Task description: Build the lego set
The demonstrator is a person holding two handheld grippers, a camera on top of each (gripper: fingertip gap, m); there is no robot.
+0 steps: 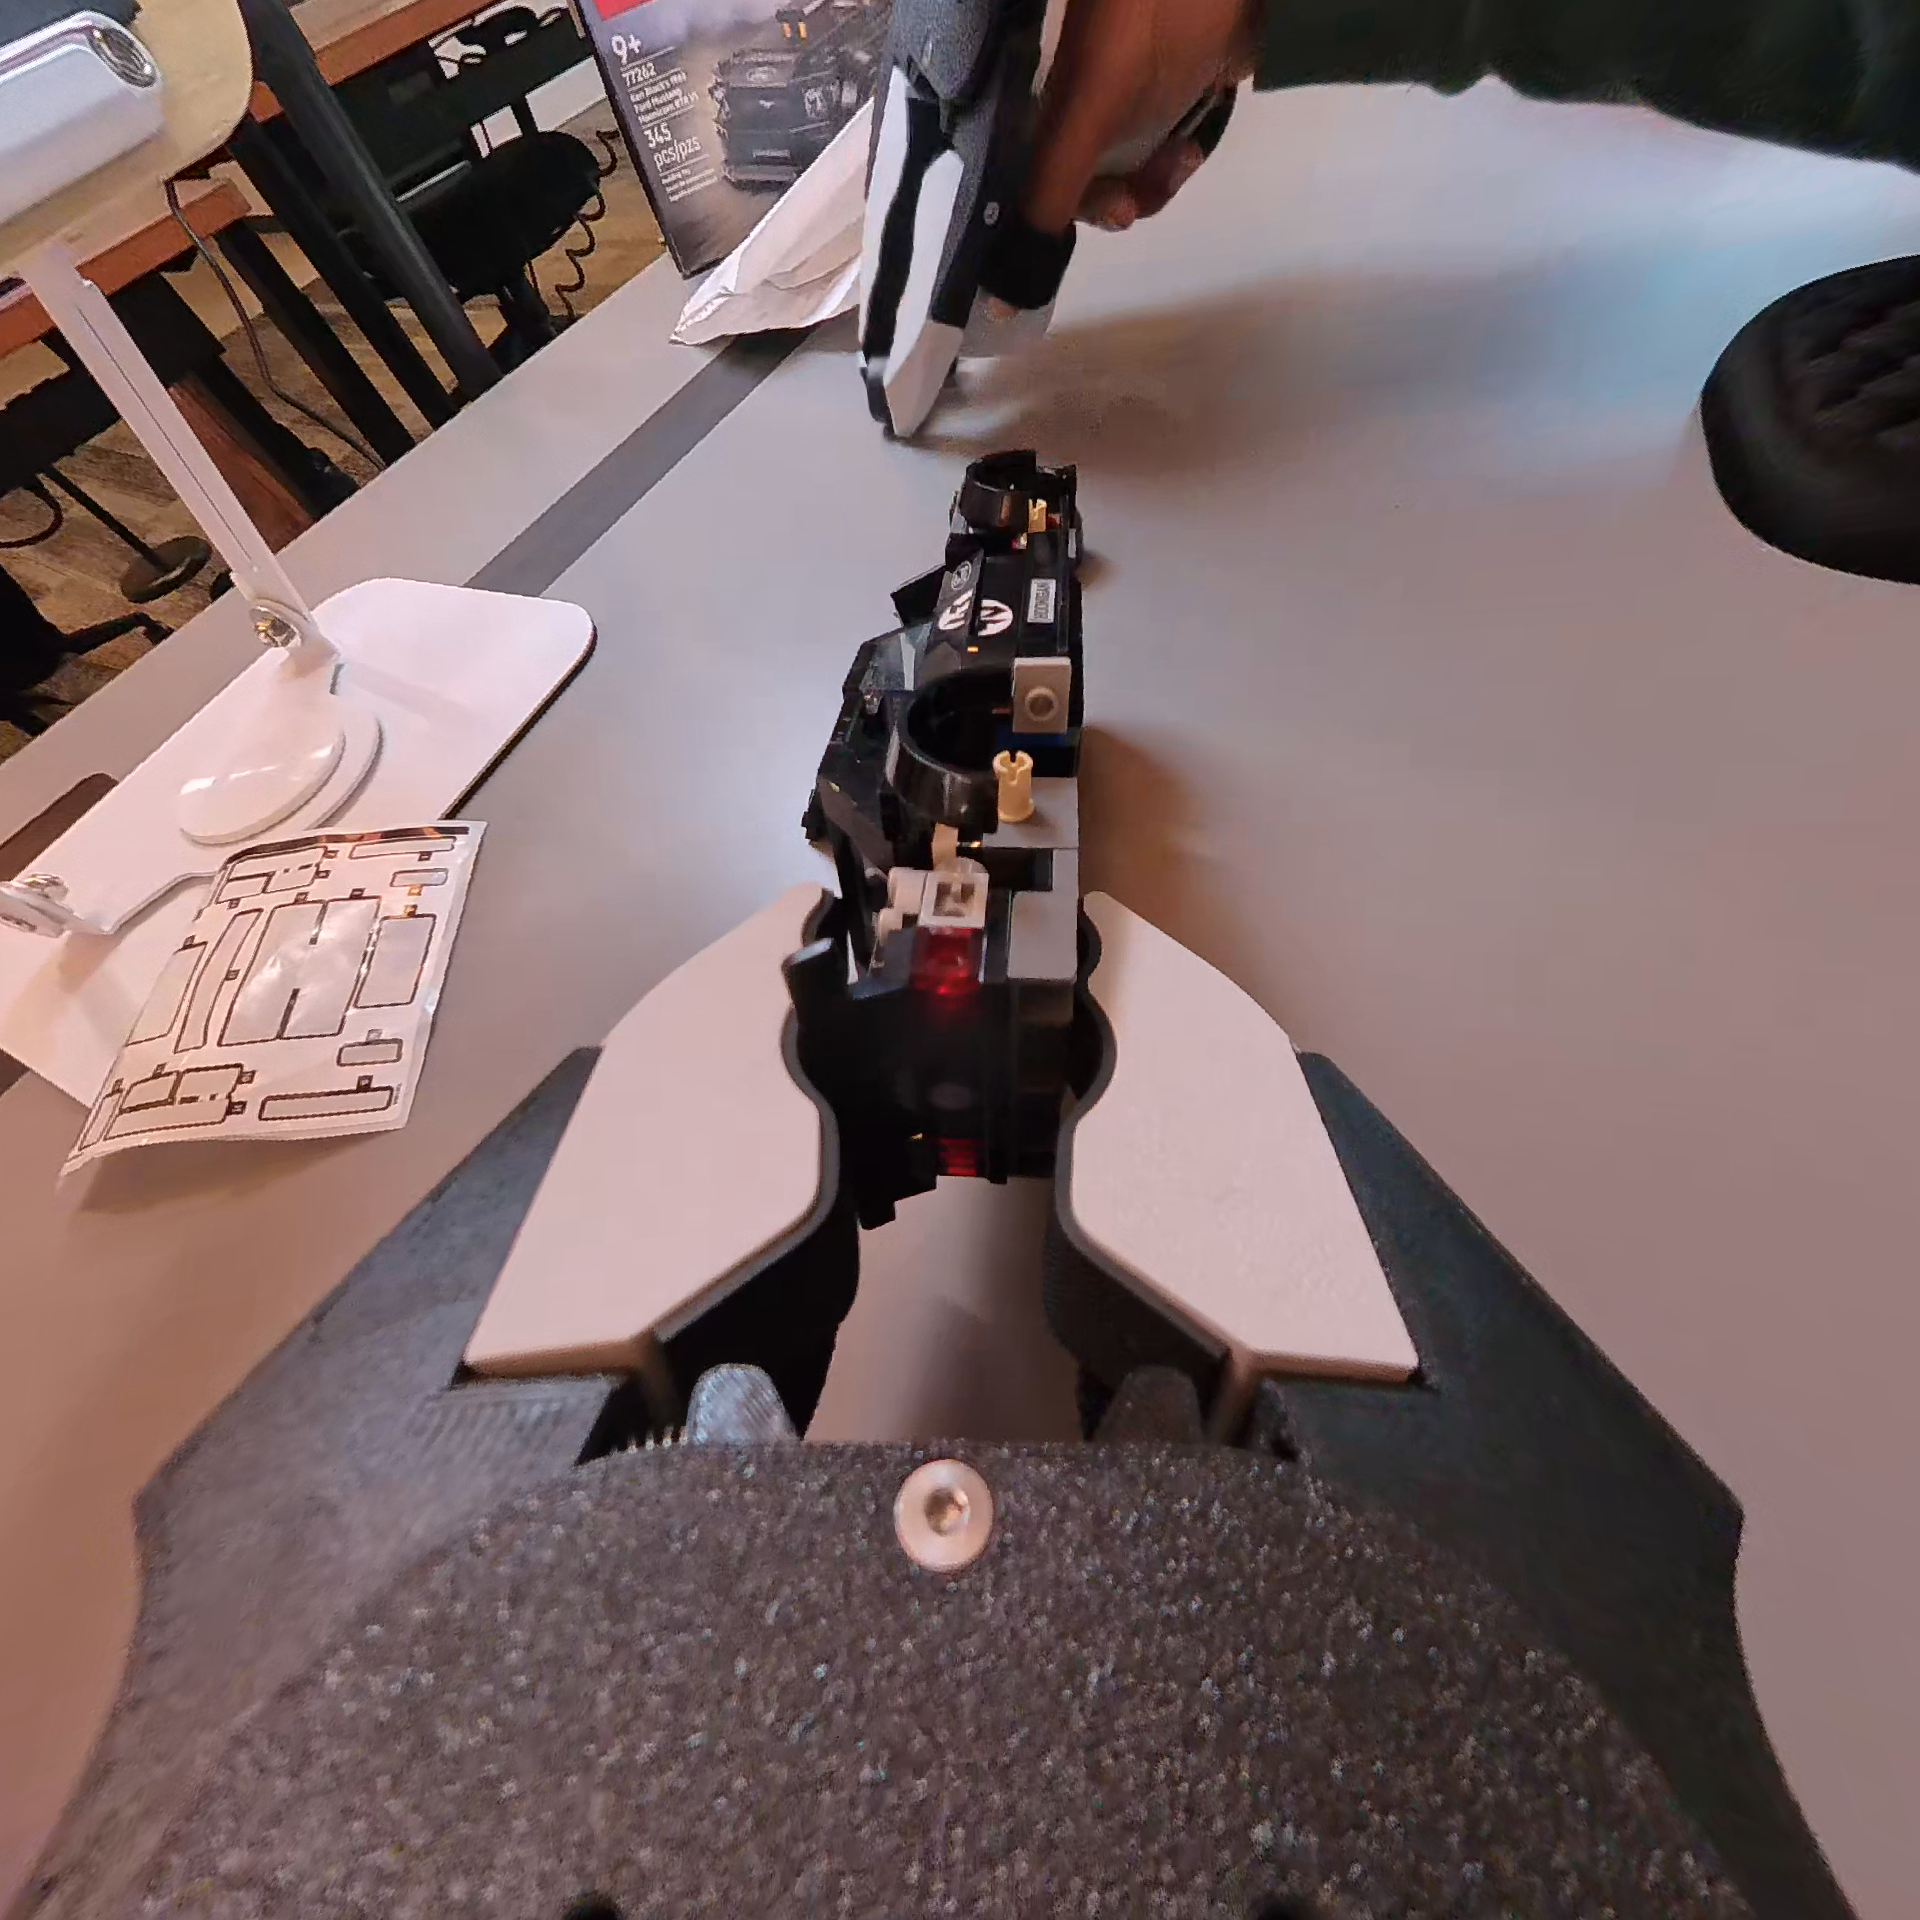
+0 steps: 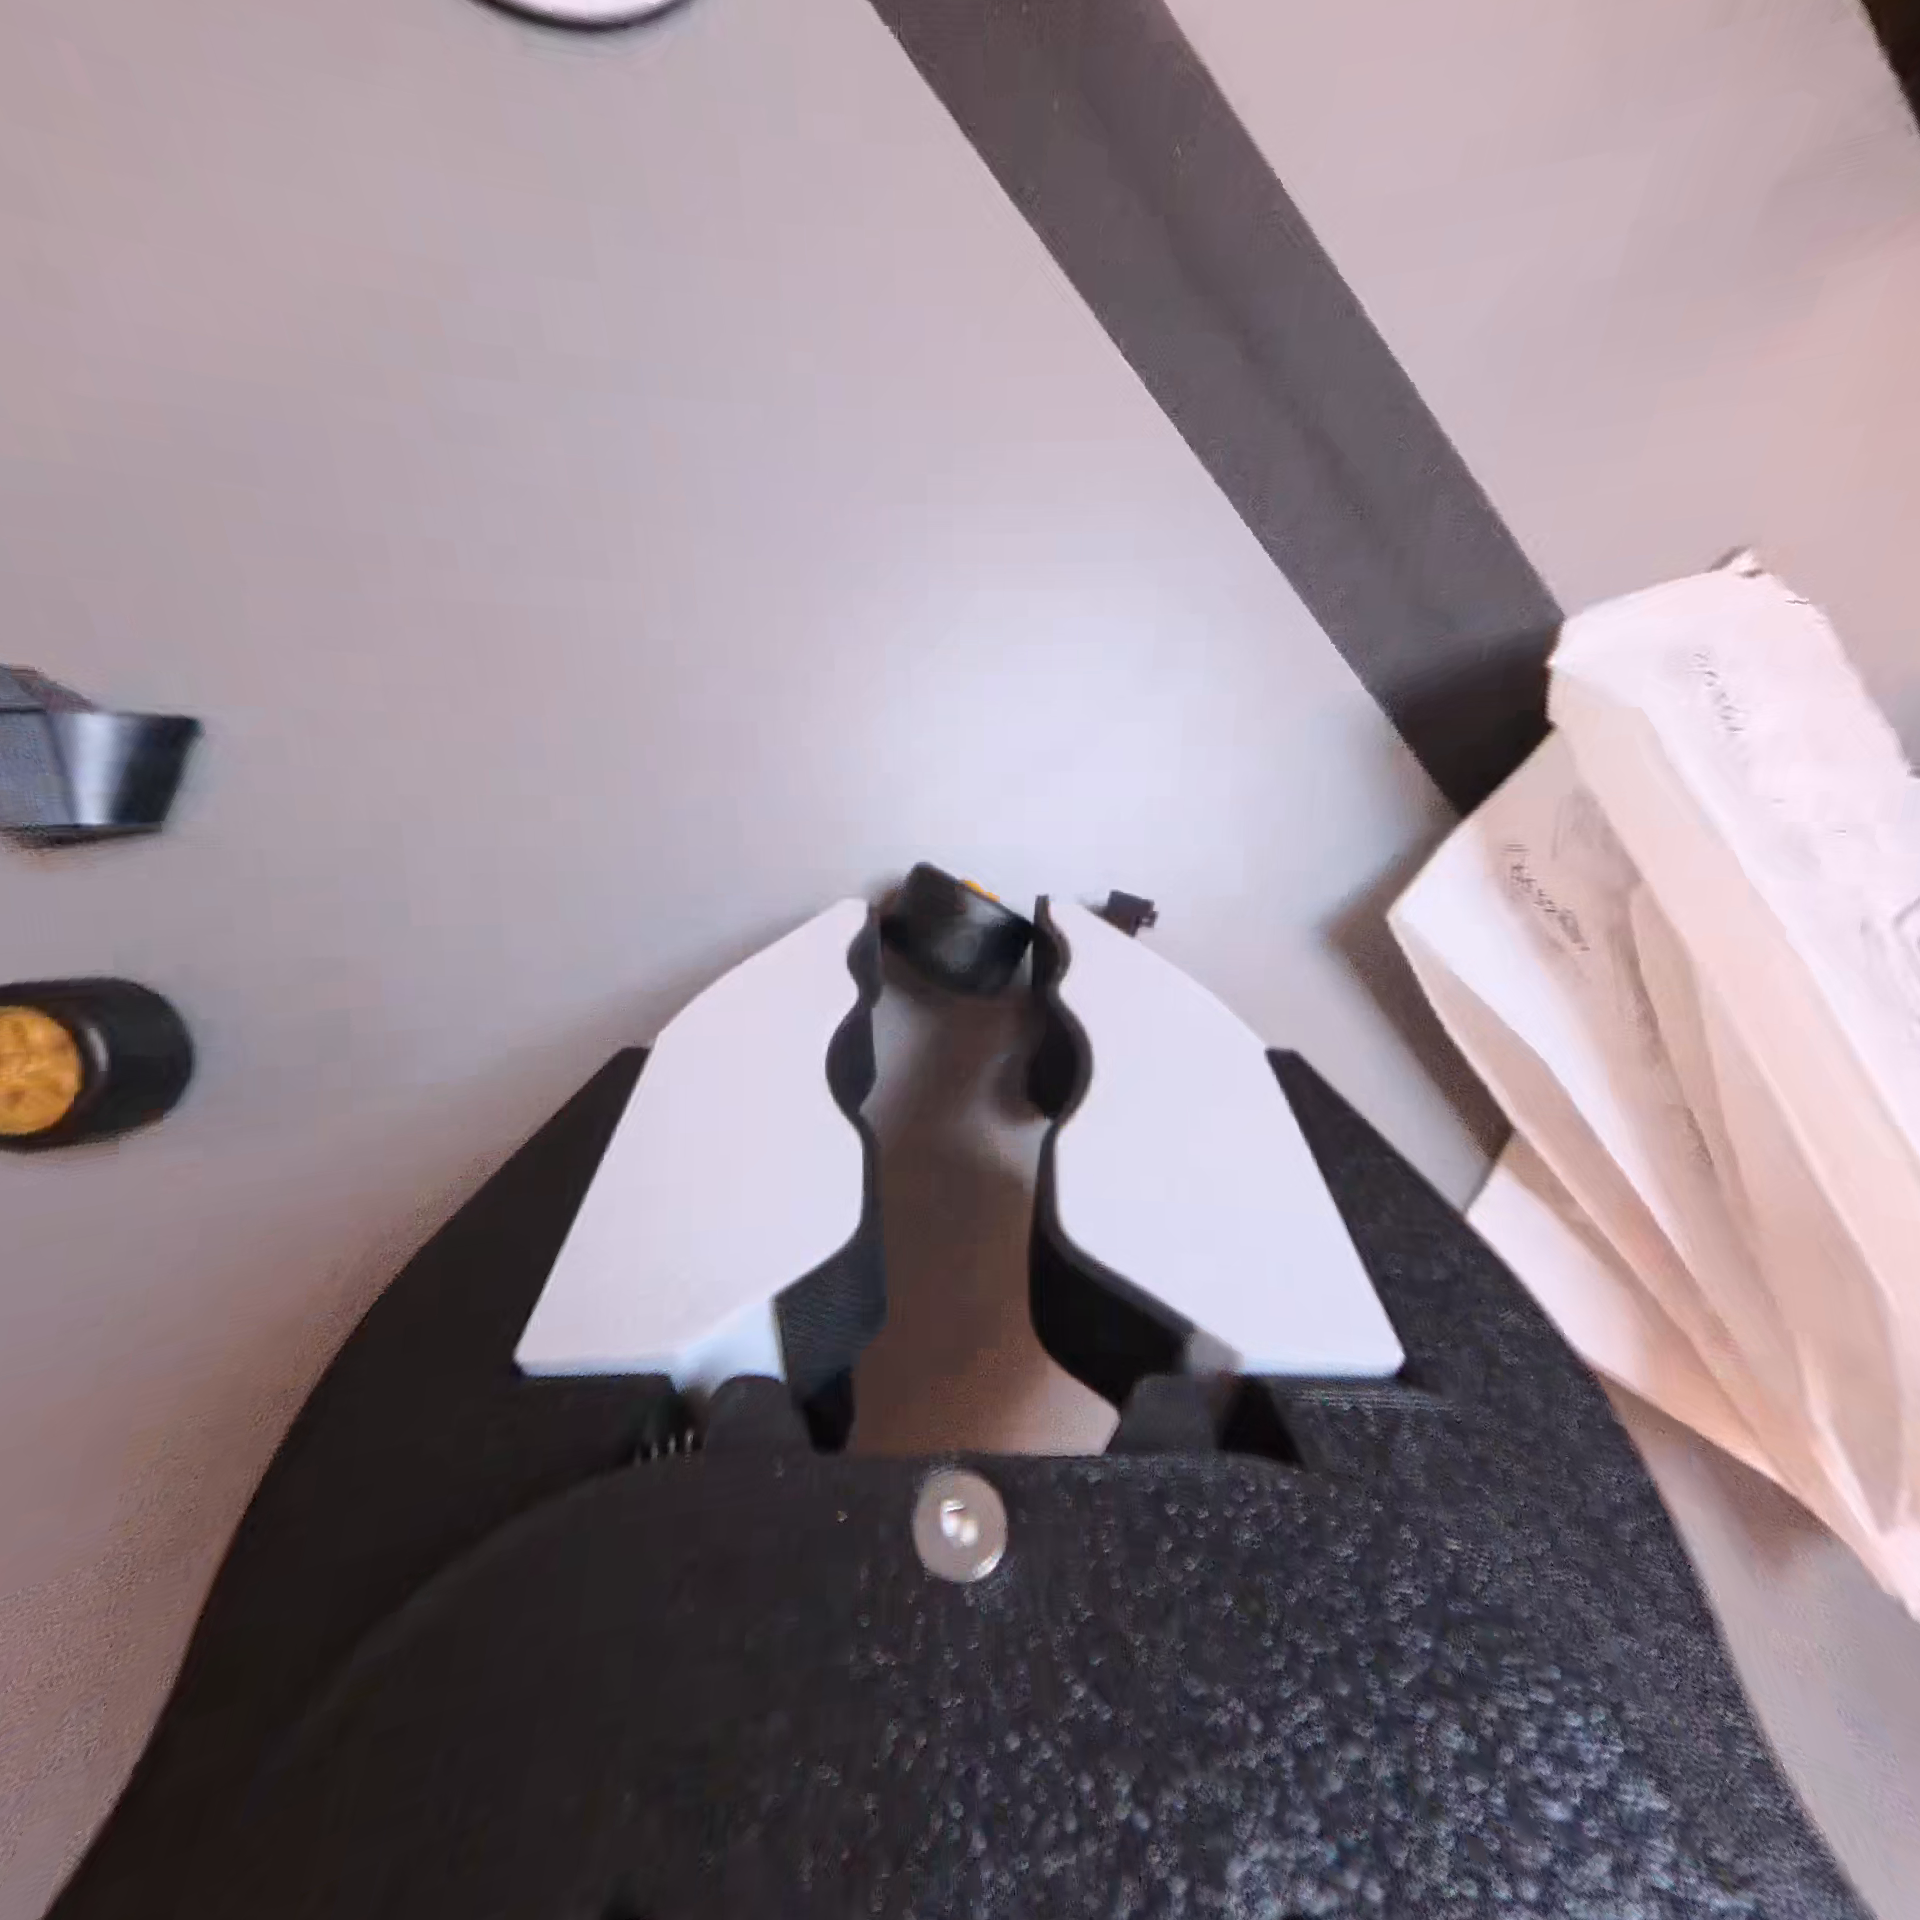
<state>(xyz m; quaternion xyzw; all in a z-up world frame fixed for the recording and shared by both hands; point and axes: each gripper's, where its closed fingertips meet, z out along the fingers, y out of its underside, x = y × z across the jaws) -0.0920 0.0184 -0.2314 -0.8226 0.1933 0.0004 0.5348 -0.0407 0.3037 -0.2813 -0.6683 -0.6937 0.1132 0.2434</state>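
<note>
Item one: left gripper [image 1: 951,997], closed on the near end of the black lego car body [image 1: 961,790], which lies lengthwise on the grey table [image 1: 1455,727] and reaches away from the fingers; red translucent bricks sit at the clamped end, a tan pin stands midway.

Item two: right gripper [image 2: 961,935], fingers pinched around a small black wheel piece [image 2: 951,940] with an orange spot at its far edge, tips down at the tabletop. In the left wrist view it [image 1: 914,405] stands just beyond the car's far end, held by a hand [image 1: 1132,177].

Item three: another wheel with a gold hub [image 2: 73,1060], at far left, lying on the table.

Item four: sticker sheet [image 1: 281,987], left of the car, beside a white lamp base [image 1: 416,665].

Item five: white paper bag [image 2: 1704,997], right; set box [image 1: 727,114], far end of the table.
</note>
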